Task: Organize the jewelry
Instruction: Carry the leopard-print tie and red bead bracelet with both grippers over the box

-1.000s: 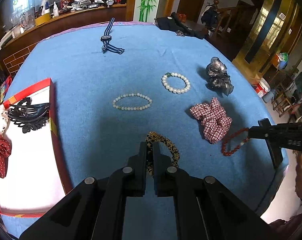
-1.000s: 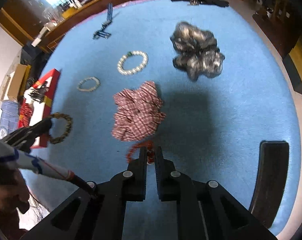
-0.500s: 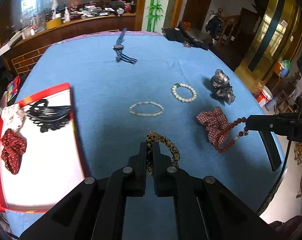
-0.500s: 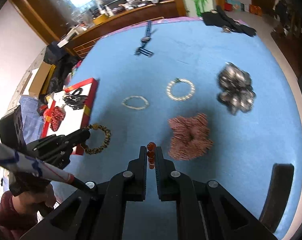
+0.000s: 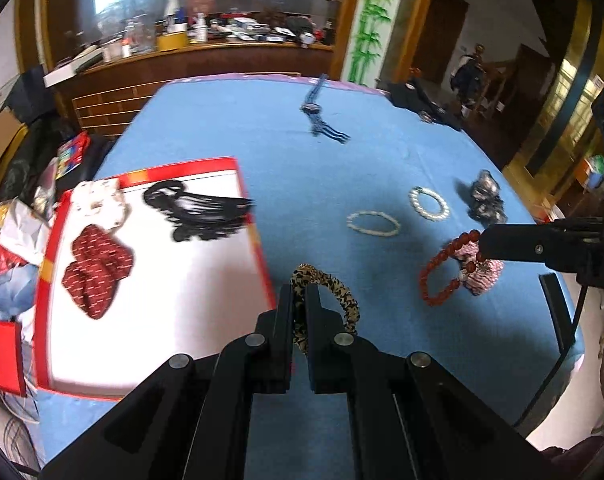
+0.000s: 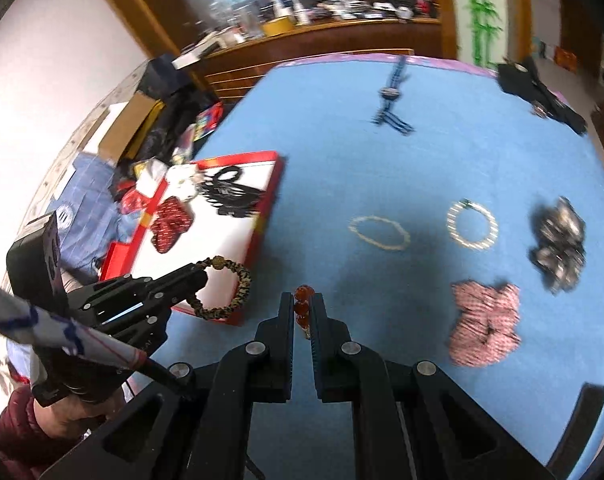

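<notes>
Clutter on the far wooden counter (image 5: 206,52) is too blurred to identify; the red bead bracelet (image 6: 303,308) is mostly hidden between the right gripper's (image 6: 302,312) black fingers

Both grippers' jaws clamped shut

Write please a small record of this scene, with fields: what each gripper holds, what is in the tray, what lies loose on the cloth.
left gripper: shut on leopard scrunchie, lifted near the tray edge
right gripper: shut on red bead bracelet, hanging above the cloth
tray: red scrunchie, white scrunchie, black hair clip
blue cloth: two pearl bracelets, plaid scrunchie, dark scrunchie, striped blue strap
</notes>
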`<action>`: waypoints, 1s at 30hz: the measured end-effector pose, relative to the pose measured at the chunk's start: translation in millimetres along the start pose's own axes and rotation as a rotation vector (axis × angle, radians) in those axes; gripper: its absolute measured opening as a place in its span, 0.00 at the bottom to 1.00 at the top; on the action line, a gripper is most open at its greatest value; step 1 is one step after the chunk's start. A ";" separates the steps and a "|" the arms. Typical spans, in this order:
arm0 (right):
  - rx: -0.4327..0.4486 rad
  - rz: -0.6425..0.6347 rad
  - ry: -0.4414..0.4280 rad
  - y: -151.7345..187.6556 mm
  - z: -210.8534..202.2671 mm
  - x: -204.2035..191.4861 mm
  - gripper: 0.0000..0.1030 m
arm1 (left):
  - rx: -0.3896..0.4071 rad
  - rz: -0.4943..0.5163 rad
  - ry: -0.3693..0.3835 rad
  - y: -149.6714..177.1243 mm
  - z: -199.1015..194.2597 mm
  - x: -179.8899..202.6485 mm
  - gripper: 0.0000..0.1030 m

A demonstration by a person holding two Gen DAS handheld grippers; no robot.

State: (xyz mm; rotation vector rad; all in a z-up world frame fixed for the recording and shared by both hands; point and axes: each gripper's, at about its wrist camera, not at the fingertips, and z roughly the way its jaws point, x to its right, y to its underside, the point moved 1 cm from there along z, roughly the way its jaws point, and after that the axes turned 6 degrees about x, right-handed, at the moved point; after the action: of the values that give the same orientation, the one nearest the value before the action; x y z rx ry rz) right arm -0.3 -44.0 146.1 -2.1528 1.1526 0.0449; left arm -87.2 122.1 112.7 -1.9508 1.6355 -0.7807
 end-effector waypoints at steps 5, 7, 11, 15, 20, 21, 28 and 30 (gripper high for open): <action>-0.015 -0.045 -0.042 -9.9 19.4 -34.4 0.08 | 0.014 -0.039 -0.038 2.0 -11.3 -32.2 0.05; -0.019 -0.063 -0.055 -13.5 26.8 -47.7 0.08 | 0.020 -0.058 -0.053 2.3 -14.9 -46.0 0.05; -0.029 -0.099 -0.087 -20.0 40.5 -74.1 0.08 | 0.027 -0.097 -0.082 4.7 -20.4 -72.7 0.05; -0.049 -0.128 -0.112 -23.5 57.7 -98.0 0.08 | 0.028 -0.139 -0.113 8.1 -24.3 -100.5 0.05; -0.085 -0.138 -0.142 -23.1 80.9 -118.7 0.08 | 0.018 -0.184 -0.137 15.3 -23.9 -126.1 0.05; -0.096 -0.137 -0.149 -23.1 86.8 -122.7 0.08 | 0.016 -0.190 -0.142 16.1 -23.1 -129.9 0.05; -0.136 -0.155 -0.178 -25.1 116.4 -146.6 0.08 | -0.007 -0.216 -0.152 22.2 -11.8 -148.0 0.05; -0.148 -0.160 -0.171 -25.9 128.1 -148.8 0.08 | -0.017 -0.219 -0.150 23.7 -6.0 -150.7 0.05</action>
State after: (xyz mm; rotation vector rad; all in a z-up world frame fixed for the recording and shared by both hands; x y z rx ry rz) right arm -35.9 147.8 111.8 -2.3145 0.9016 0.2444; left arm -127.2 266.4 82.5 -2.1697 1.3625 -0.6823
